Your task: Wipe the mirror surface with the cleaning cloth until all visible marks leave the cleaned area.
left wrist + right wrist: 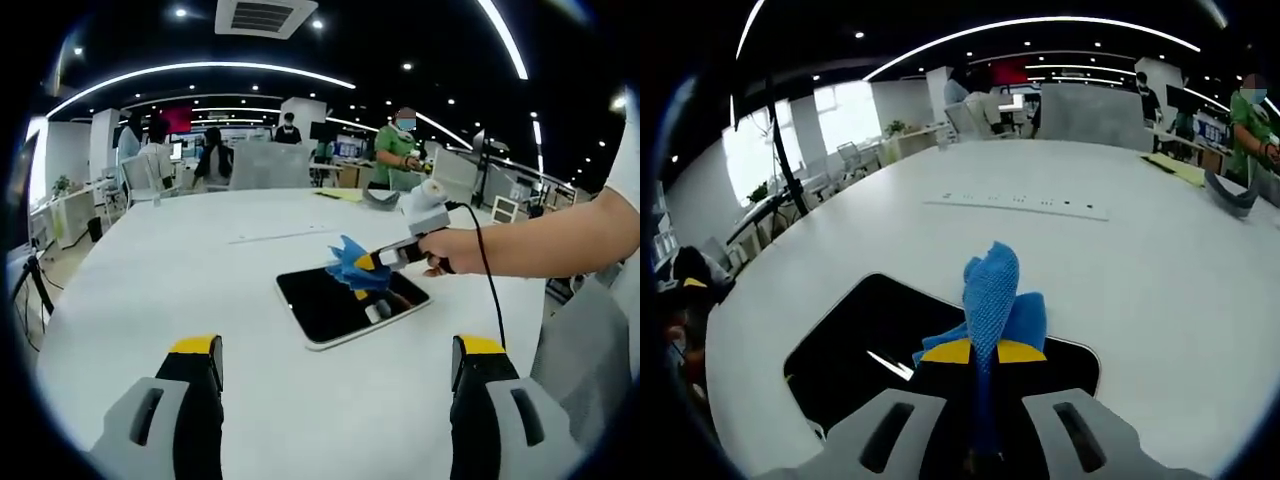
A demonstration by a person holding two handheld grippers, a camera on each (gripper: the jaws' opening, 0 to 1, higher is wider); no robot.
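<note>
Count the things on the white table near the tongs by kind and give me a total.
Mirror: 1
Blue cleaning cloth, held in the right tongs: 1
Inset outlet strip: 1
Total: 3

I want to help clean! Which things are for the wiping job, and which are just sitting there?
For the job:
blue cleaning cloth, pinched in the right gripper
mirror

Just sitting there:
inset strip in the white table
yellow sheet

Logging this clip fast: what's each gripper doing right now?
Left gripper: open, holding nothing, above the white table.
Right gripper: shut on the blue cloth, over the mirror.
</note>
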